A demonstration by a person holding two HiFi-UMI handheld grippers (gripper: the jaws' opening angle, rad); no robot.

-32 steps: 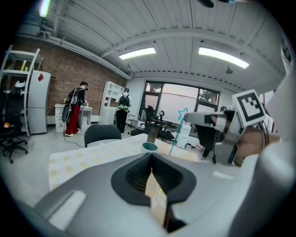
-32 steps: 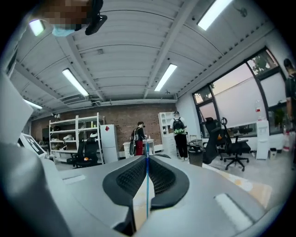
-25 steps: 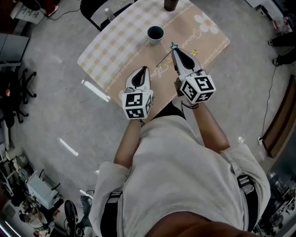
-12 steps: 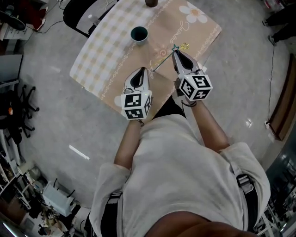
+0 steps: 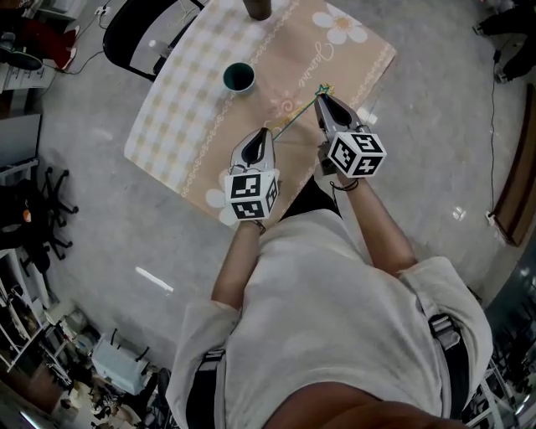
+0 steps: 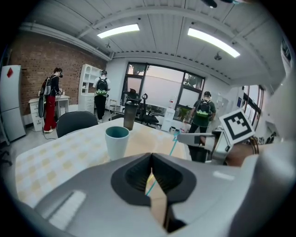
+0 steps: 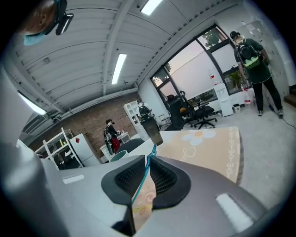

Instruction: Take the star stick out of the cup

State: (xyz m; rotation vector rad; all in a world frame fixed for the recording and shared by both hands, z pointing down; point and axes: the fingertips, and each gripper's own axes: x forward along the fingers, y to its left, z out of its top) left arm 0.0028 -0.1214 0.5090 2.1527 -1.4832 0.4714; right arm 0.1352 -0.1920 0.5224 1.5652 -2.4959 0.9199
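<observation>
While I watched the head view, the star stick [image 5: 297, 115] was out of the cup [image 5: 239, 77] and hung slanted over the tan half of the table [image 5: 368, 63], spanning the two grippers. Its star end pointed away from me at the tip of the right gripper [image 5: 322, 99]. Its lower end reached the tip of the left gripper [image 5: 263, 134]. The cup stood upright on the checked part of the cloth, well apart from the stick and beyond the left gripper.

In the left gripper view the jaws were clenched. Their tips met, and the thin teal shaft was pinched in the seam just below them. In the right gripper view the jaws were opening. A narrow slit showed between the pads, and the shaft stood in that slit with the star just past the tips.

A dark tumbler [image 5: 258, 7] stood at the table's far edge, and a black chair [image 5: 134, 33] sat beside the far left corner. Several people [image 6: 51, 99] stood about the room behind the table.
</observation>
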